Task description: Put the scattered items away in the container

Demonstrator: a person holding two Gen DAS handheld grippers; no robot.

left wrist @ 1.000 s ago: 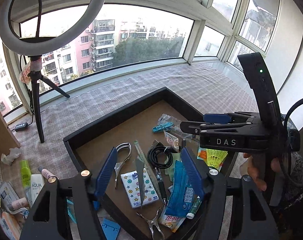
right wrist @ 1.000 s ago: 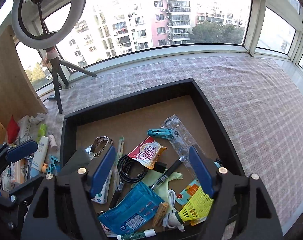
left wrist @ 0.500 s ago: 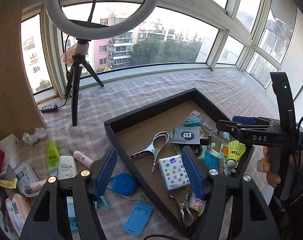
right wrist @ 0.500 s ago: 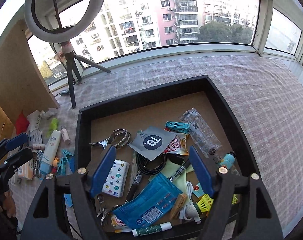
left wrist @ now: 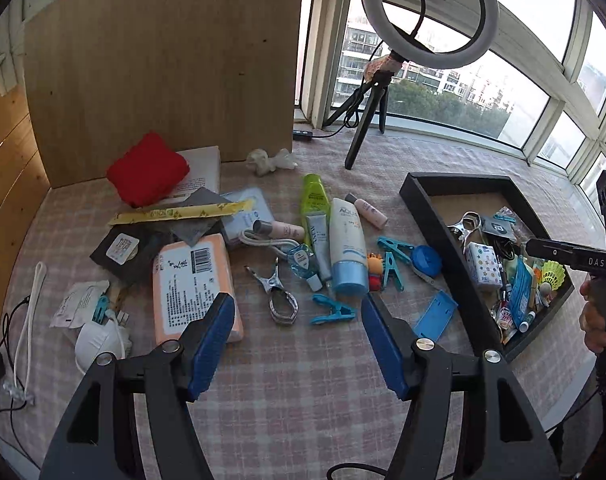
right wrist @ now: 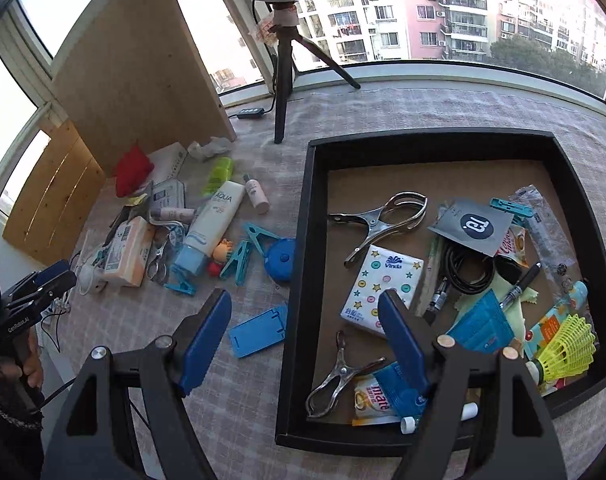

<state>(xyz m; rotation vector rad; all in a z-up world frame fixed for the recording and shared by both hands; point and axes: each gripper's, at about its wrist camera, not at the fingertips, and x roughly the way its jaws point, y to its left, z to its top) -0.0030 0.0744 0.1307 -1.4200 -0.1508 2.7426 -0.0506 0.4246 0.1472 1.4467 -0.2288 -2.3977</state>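
Note:
My left gripper (left wrist: pixel 297 320) hangs open and empty over the checked cloth, just in front of the scattered pile. That pile holds an AQUA tube (left wrist: pixel 345 248), a metal clip (left wrist: pixel 279 296), blue pegs (left wrist: pixel 331 314), a round blue tape measure (left wrist: pixel 427 260), a blue card holder (left wrist: pixel 435 316) and an orange pack (left wrist: pixel 195 276). To the right lies the black tray (left wrist: pixel 435 220) with several items in it. My right gripper (right wrist: pixel 303 312) is open with nothing in it, above the tray's (right wrist: pixel 423 138) left wall. The tray holds a tissue pack (right wrist: pixel 383 284), a metal clamp (right wrist: pixel 379 220) and a yellow shuttlecock (right wrist: pixel 567 344).
A ring light on a tripod (left wrist: pixel 367 120) stands behind the pile. A wooden board (left wrist: pixel 163 60) leans at the back left, with a red pouch (left wrist: pixel 147 172) before it. A white mask (left wrist: pixel 99 344) and cables (left wrist: pixel 7 340) lie at the left edge.
My left gripper has swung left, away from the tray and over to the scattered pile. The right gripper has shifted left along the tray. Both stayed open and empty.

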